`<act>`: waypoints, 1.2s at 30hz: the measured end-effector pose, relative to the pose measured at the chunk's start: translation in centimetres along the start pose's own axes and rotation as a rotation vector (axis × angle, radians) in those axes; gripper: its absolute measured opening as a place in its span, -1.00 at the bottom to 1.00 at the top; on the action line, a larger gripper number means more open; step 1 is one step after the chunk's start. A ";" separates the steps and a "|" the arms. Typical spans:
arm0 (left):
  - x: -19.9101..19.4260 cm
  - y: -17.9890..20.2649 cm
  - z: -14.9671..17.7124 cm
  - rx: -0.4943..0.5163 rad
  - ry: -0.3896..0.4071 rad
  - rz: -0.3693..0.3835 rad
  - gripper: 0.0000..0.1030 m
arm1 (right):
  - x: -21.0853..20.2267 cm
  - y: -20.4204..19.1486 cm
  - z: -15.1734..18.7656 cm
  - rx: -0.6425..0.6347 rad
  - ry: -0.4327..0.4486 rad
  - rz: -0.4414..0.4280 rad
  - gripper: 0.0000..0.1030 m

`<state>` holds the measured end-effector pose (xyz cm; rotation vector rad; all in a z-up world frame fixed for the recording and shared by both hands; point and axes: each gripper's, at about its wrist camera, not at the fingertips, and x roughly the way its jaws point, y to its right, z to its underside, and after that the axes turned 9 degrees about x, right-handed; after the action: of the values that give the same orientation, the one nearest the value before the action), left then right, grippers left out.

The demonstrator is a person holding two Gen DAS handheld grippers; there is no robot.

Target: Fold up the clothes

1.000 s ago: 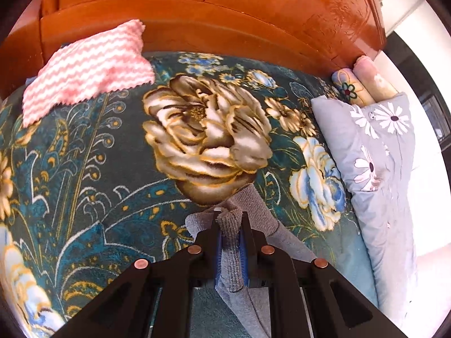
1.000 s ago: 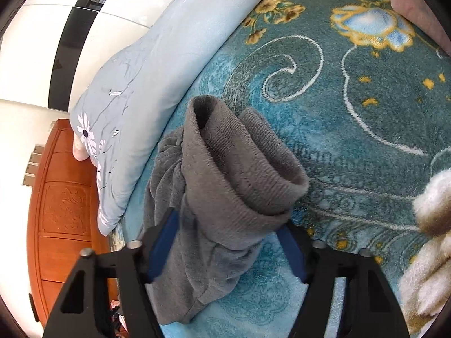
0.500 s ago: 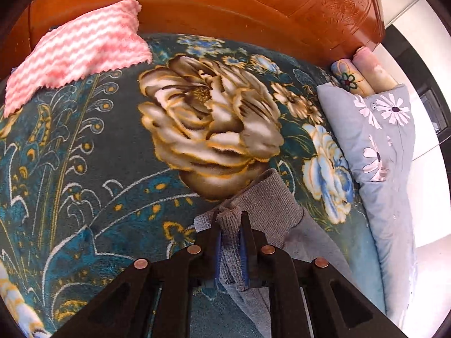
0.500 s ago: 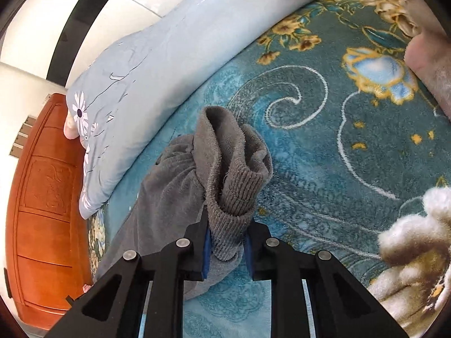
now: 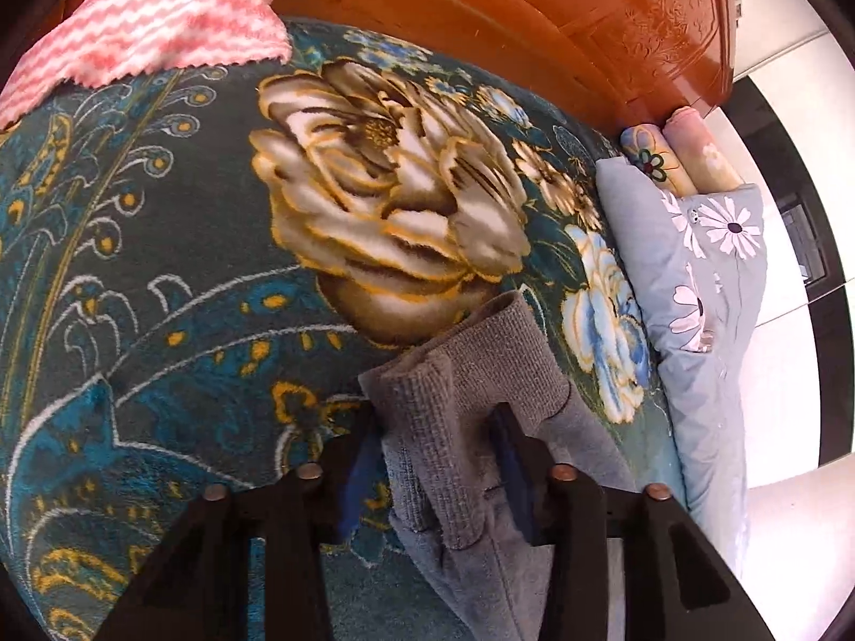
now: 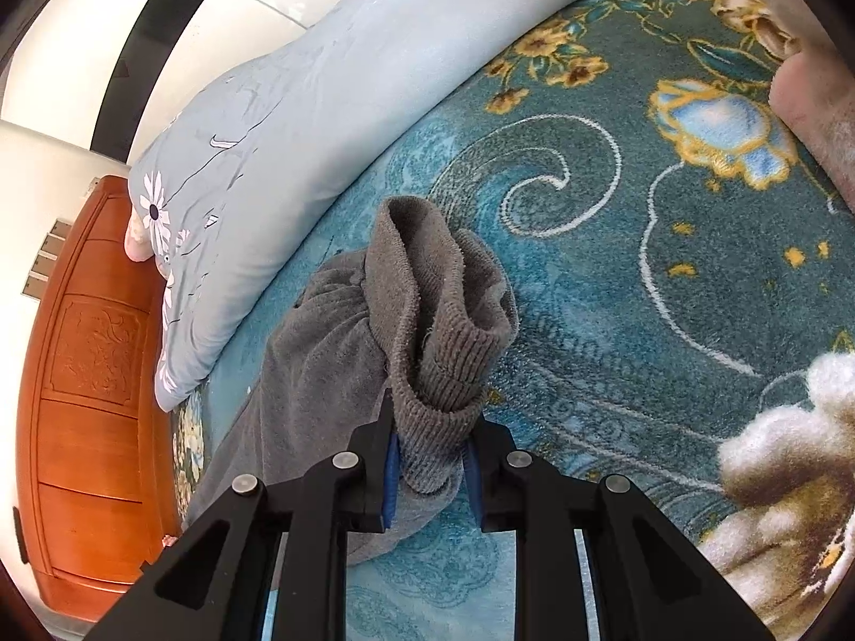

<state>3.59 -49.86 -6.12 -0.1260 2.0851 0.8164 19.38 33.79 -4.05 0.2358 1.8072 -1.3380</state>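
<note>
Grey garment [image 5: 470,427] is stretched along the floral bed blanket [image 5: 160,267]: one ribbed cuff sits loose between the wide-open left hand-held gripper [image 5: 438,459], the other is pinched by the right hand-held gripper [image 6: 430,459].

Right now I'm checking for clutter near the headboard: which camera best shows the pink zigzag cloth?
The left wrist view. The pink zigzag cloth lies at the top left on the floral blanket, against the wooden headboard. The right wrist view does not show it at all.
</note>
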 end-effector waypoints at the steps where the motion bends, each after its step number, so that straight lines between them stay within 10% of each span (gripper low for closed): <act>1: -0.1 0.3 0.0 0.001 0.010 -0.015 -0.70 | 0.0 0.1 0.1 0.009 -0.001 -0.007 -0.54; 9: -2.6 2.3 -0.7 0.013 0.064 -0.045 -0.73 | 0.5 0.5 0.5 0.062 -0.003 -0.037 0.13; 16: -3.9 4.1 -1.3 0.012 0.074 -0.063 -0.73 | 1.7 0.1 0.8 0.090 0.005 -0.033 0.16; 20: -5.4 5.6 -1.6 0.027 0.089 -0.065 -0.74 | 2.3 0.0 0.7 0.115 0.007 -0.025 -0.60; 31: -17.7 10.1 -2.9 0.188 0.257 0.052 -0.75 | -4.8 -7.9 -2.3 -0.159 0.027 -0.283 -0.70; 36: -15.7 3.5 1.7 0.136 0.127 -0.123 -0.74 | -3.8 -2.6 -1.1 -0.156 -0.038 -0.192 -0.70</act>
<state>13.20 -49.28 6.87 -0.2350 2.2214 0.6044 19.63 34.86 0.60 -0.0480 1.9295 -1.3132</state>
